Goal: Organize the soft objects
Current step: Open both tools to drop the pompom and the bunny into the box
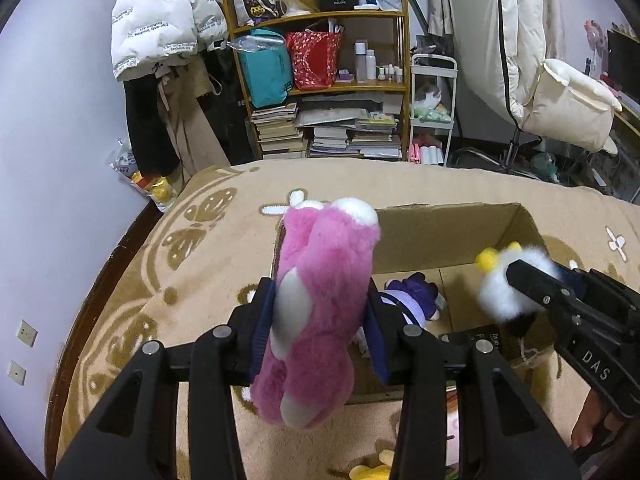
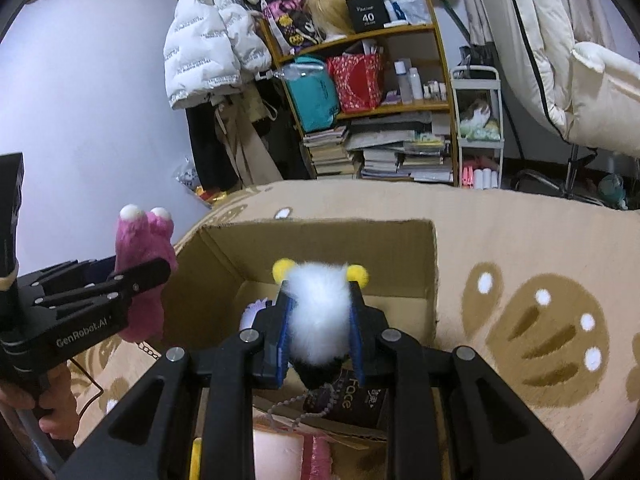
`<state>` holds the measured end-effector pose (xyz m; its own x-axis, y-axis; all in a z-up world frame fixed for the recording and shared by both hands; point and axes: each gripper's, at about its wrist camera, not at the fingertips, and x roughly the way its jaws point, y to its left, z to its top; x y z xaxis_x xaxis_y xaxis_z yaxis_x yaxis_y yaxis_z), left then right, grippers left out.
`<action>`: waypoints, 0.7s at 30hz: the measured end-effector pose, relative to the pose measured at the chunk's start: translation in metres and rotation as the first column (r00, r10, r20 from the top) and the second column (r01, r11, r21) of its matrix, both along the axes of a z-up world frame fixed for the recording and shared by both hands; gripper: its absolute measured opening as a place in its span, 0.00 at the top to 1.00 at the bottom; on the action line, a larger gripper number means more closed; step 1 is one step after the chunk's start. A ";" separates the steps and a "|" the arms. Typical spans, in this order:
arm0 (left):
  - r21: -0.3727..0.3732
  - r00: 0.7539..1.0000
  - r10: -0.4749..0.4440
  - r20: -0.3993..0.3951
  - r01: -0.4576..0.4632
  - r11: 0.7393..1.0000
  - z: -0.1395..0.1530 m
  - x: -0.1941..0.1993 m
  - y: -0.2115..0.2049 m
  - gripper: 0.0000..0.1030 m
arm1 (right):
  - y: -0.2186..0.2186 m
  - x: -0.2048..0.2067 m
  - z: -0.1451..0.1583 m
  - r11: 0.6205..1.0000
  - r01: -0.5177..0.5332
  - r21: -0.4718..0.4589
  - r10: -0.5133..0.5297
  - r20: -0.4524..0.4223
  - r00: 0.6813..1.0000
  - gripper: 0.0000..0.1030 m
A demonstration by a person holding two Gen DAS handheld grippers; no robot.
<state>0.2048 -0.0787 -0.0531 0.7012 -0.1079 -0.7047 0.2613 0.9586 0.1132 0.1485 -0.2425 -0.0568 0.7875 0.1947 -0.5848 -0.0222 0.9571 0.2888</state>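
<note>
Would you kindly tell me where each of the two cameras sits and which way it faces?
Left wrist view: on the left hand-held gripper, facing forward and down at the pink plush it clamps at the cardboard box; the right hand-held gripper enters from the right.
Right wrist view: on the right hand-held gripper, aimed into the box, clamping the white plush; the left hand-held gripper and a hand show on the left.
Shared: box, both plushes, bookshelf.
</note>
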 end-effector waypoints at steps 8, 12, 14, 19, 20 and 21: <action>0.044 1.000 -0.024 0.007 0.023 0.999 -0.005 -0.001 -0.011 0.35 | 0.002 0.004 -0.011 1.000 -0.007 0.000 0.007 -0.038 0.999 0.74; 0.063 1.000 -0.022 0.018 0.020 0.998 -0.004 -0.002 -0.012 0.24 | -0.001 0.003 -0.010 1.000 0.002 0.006 -0.002 -0.043 0.999 0.64; 0.071 1.000 -0.018 0.014 0.017 0.997 -0.004 -0.001 -0.011 0.22 | -0.003 0.002 -0.009 1.000 0.014 0.012 -0.013 -0.041 0.999 0.59; 0.081 1.000 0.000 0.016 -0.002 0.997 0.000 -0.003 -0.004 0.15 | -0.008 0.001 -0.002 1.000 0.018 0.018 -0.017 -0.045 0.999 0.42; 0.078 1.000 0.007 0.017 -0.008 0.997 0.002 -0.004 -0.001 0.15 | -0.007 0.000 -0.001 1.000 0.022 0.017 -0.021 -0.042 0.999 0.42; 0.074 1.000 0.013 0.019 -0.015 0.997 0.003 -0.004 0.001 0.13 | -0.007 0.000 0.000 1.000 0.025 0.015 -0.024 -0.040 0.999 0.42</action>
